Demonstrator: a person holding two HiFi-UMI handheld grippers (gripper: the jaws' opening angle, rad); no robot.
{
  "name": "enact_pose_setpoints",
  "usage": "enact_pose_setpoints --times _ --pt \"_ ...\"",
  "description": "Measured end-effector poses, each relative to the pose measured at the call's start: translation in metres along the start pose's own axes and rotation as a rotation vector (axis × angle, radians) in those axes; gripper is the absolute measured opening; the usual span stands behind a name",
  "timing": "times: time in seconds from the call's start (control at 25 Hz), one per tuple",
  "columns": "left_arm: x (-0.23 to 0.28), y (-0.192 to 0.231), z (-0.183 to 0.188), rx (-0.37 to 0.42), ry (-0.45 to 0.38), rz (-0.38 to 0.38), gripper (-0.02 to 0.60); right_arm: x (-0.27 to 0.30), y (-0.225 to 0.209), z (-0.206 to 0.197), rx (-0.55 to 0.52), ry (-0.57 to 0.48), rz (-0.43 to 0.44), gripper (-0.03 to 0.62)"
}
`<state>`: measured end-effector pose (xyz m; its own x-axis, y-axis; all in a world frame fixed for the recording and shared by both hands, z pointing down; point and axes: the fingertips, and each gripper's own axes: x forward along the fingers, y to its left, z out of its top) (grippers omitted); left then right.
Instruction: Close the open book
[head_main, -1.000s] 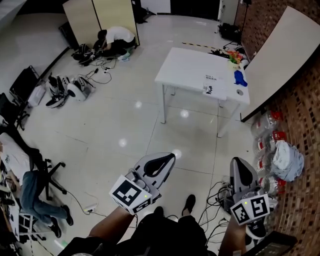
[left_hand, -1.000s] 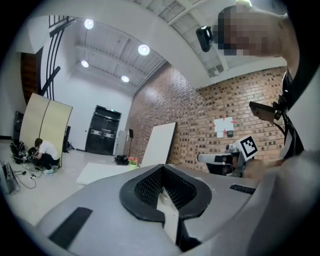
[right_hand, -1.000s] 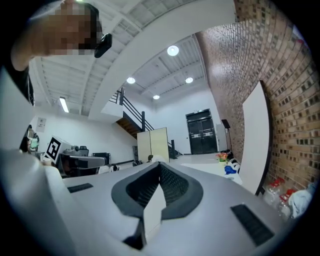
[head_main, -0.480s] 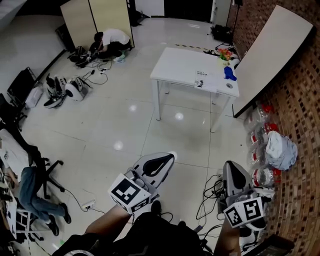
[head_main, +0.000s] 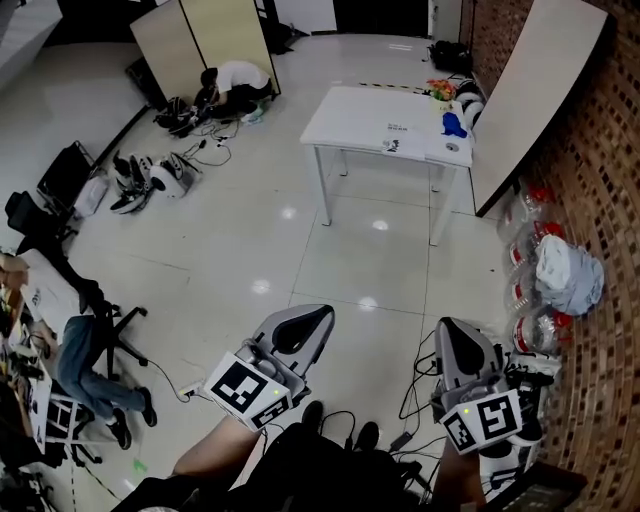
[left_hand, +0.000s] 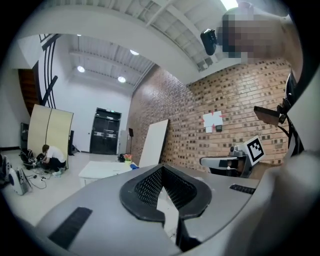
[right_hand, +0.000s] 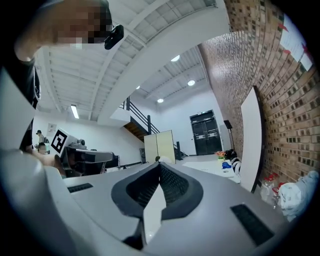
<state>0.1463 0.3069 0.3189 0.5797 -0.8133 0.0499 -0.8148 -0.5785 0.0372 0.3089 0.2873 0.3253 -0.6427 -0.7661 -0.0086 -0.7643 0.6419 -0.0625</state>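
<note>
Left gripper (head_main: 322, 313) and right gripper (head_main: 448, 327) both sit low in the head view, held out over a glossy tiled floor (head_main: 300, 230) with a tangle of cables (head_main: 418, 385) under them, and neither is carrying anything. A white table (head_main: 350, 110) stands well ahead of them near the brick wall (head_main: 600, 200), with a blue thing (head_main: 452, 124) and some flat printed stuff (head_main: 397, 128) on top. Honestly it's too small to tell whether that's the open book, so that table is the best I can do for where it is. Someone (head_main: 235, 78) is crouched by a folding screen (head_main: 200, 40) at the far left. Left gripper view: jaws pressed together at the tips, nothing pinched, table far off to their left, the other gripper alongside on the right. Right gripper view: same deal, jaws closed tight on nothing, table way ahead on the right beside a white board (right_hand: 250, 145) leaning on the bricks.
</note>
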Motion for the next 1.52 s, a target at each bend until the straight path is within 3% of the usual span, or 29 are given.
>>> enact_pose_setpoints --times 0.2,0.48,0.76,1.0,1.52 --pt "-0.048 -0.002 0.003 0.0 -0.018 0.019 -0.003 -0.015 0.04 0.012 -0.027 -0.018 -0.003 0.0" --pt "-0.143 0.012 -0.003 -0.009 -0.049 -0.023 -0.003 -0.029 0.132 0.014 -0.051 -0.03 -0.075 0.0" --pt "-0.206 0.021 -0.018 -0.028 -0.032 -0.057 -0.003 -0.043 0.212 0.0 -0.024 0.013 -0.071 0.0" --pt "-0.211 -0.007 -0.016 0.015 -0.028 -0.068 -0.003 -0.073 0.194 -0.005 0.047 0.011 -0.118 0.0" --pt "-0.198 -0.033 -0.02 -0.017 -0.005 0.007 -0.003 -0.111 0.175 0.008 0.02 0.006 -0.118 0.0"
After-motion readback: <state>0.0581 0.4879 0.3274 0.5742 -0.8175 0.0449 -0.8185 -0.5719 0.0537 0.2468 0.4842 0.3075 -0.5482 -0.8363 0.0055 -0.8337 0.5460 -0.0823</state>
